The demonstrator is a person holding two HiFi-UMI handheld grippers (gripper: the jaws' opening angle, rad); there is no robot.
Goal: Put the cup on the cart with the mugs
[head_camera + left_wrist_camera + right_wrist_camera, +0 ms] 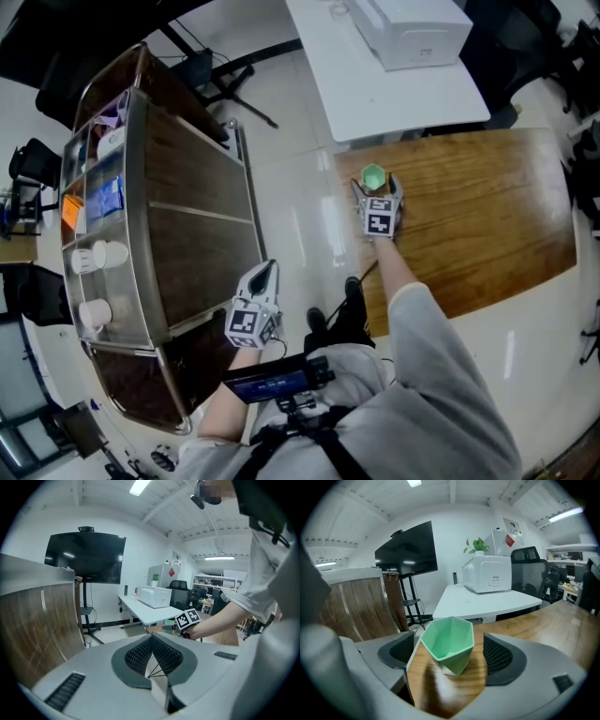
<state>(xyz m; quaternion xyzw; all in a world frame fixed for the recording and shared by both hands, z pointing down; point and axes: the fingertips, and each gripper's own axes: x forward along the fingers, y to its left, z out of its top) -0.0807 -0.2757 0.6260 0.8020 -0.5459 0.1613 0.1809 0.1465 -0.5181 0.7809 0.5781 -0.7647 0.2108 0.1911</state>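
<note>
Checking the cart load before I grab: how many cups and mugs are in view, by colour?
Green cup: 1
White mugs on the cart: 2
Total: 3

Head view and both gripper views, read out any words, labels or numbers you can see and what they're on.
Nothing is legible in any view.
White appliance: small label on its side, too small to read.
Wall notice: blurred.
Blue packet in the cart: print too small.
Marker cubes: square patterns only, no letters.
</note>
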